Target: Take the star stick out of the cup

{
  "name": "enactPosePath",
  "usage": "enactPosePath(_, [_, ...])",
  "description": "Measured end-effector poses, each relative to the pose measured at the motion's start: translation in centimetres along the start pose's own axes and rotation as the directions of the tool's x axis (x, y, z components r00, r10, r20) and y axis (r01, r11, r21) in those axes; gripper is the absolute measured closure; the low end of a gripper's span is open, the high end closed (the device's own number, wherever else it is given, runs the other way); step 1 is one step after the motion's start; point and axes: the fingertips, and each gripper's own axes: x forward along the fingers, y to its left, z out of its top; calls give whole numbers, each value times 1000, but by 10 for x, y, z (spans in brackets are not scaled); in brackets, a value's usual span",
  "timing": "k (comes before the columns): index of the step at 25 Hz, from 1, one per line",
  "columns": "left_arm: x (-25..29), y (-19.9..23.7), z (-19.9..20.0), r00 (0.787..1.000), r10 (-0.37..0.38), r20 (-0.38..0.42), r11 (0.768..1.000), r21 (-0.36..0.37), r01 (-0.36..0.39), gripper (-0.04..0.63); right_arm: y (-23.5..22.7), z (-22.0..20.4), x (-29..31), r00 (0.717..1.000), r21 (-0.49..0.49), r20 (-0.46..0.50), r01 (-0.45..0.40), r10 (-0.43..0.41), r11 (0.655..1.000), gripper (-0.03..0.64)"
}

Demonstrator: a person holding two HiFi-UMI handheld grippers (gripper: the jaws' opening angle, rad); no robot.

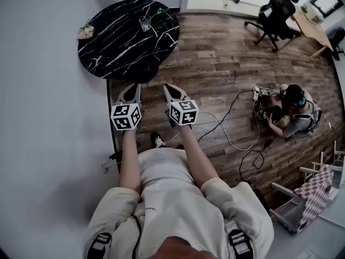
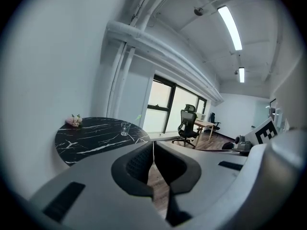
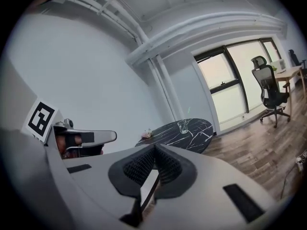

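Step in hand: approach only, nothing grasped yet. The left tool and right tool are held side by side in front of the person's body, tipped a little downward. Their tips are just short of the near edge of the round black marble-look desk w/ white veins.

Left tool: jaws together, nothing btw them. Right tool: same, pinched shut & empty.

Task thing: the thin green star stick stands in the small clear glass cup and leans toward the right over the rim. The cup is upright on the far part of the desk, well apart from both tools. The star end is too small to make out in either gripper view; the stick is only a faint green line there. A small bunch of pink flowers lies at the desk's left edge, apart from the cup.

Next move, as I judge it: get closer, reach across the desk & open one tool. The right looks better placed, since the stick leans that way. Close on the stick above the rim, then draw it up along its lean so the cup doesn't tip. The left tool could steady the glass, prob wise as it looks light. Thin stick, so line the pads up carefully before closing.
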Motion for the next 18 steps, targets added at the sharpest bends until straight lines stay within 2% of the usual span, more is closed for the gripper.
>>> enactPosePath(4, [7,25,10,1000,-8,22,1000,-6,8,572,3,3,22,1000,57,24,-3,2,998,581])
enactPosePath(9, [7,62,12,1000,7,27,999,-40,-5,572,8,1,45,1000,62,15,20,-21,998,581])
enactPosePath(18, [19,92,5,1000,4,28,995,-100,-1,572,-7,-4,56,997,80,9,82,-83,993,581])
